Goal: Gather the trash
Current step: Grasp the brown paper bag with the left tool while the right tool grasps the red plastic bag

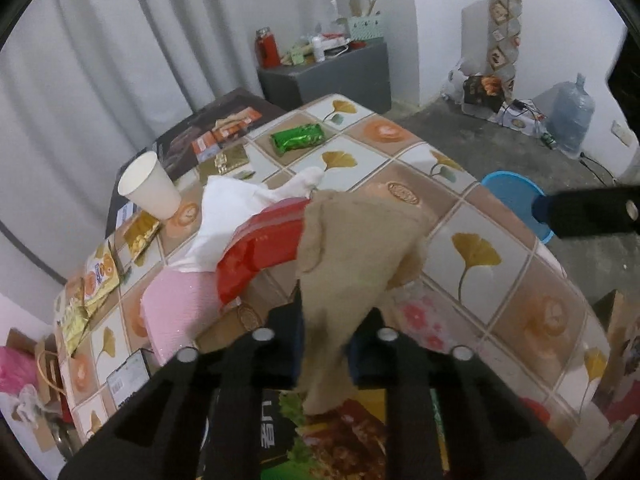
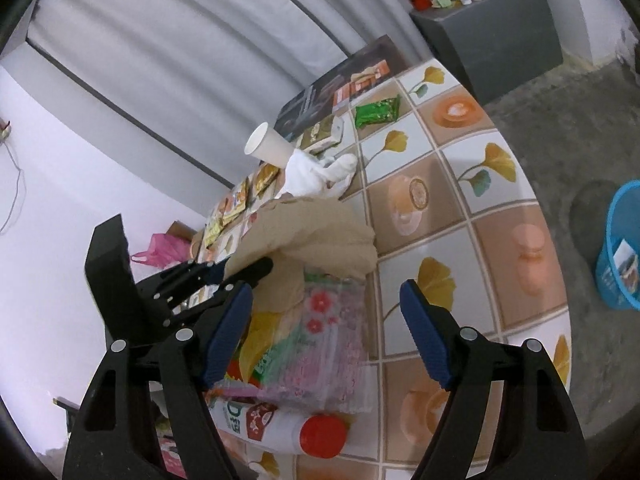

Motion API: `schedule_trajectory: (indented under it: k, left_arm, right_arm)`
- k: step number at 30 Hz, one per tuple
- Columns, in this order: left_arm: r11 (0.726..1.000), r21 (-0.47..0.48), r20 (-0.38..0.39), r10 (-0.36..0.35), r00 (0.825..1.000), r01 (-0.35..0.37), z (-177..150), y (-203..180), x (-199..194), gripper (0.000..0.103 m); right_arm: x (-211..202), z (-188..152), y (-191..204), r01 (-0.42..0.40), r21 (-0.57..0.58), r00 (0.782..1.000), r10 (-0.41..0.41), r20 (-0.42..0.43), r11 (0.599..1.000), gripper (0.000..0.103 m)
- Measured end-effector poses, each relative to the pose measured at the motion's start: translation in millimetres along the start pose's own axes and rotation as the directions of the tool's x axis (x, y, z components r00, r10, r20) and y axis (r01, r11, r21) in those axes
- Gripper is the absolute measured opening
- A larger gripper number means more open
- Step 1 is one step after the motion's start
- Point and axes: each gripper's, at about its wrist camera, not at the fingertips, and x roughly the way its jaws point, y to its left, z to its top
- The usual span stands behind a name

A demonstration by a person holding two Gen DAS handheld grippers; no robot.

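A crumpled tan paper bag is being pinched by the left gripper above the tiled table, long axis pointing away, flanked by a red wrapper (white tissue behind); the right gripper is being held agape over a red-capped bottle.

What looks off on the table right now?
The white paper cup lies tipped on its side near the far edge, mouth open sideways, nothing visibly spilled. The plastic bottle with a red cap also lies flat. The left gripper holds a tan paper scrap.
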Motion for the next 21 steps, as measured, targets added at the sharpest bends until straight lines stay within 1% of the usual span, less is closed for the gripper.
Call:
schedule_trajectory:
  k: [2,4,9,11,15,18,21]
  left_arm:
    - [1.000,0.024,0.020,0.010,1.000,-0.010,-3.0,-2.3,-4.4,0.005]
    - [0.999,0.026,0.038,0.018,0.999,-0.019,-5.7,-1.9,-10.4,0.004]
    - [1.000,-0.008,0.066,-0.012,0.998,0.012,-14.8,4.6,-28.1,0.004]
    - [0.999,-0.025,0.068,-0.036,0.997,0.038,-21.0,7.6,-35.7,0.004]
    - [0.996,-0.057,0.080,-0.060,0.995,0.065,-31.9,10.2,-48.1,0.004]
    - [0.990,-0.105,0.093,-0.088,0.992,0.098,-39.7,18.5,-57.9,0.004]
    - [0.985,-0.129,0.106,-0.105,0.989,0.118,-45.9,22.6,-65.0,0.004]
  right_arm:
    - [1.9,4.1,1.4,-0.010,-0.001,1.000,0.010,0.002,1.000,0.073]
    - [2.7,9.5,1.9,-0.033,0.006,0.999,0.033,0.004,0.999,0.073]
    - [11.1,29.3,3.0,-0.102,0.050,0.995,0.102,0.000,0.994,0.073]
    - [20.2,38.0,2.6,-0.142,0.077,0.989,0.144,-0.019,0.987,0.073]
    - [51.0,54.3,-0.2,-0.198,0.156,0.974,0.212,-0.079,0.968,0.069]
    - [80.9,64.1,-2.1,-0.209,0.205,0.962,0.238,-0.131,0.956,0.064]
    - [109.7,69.7,-6.1,-0.203,0.259,0.950,0.254,-0.181,0.944,0.056]
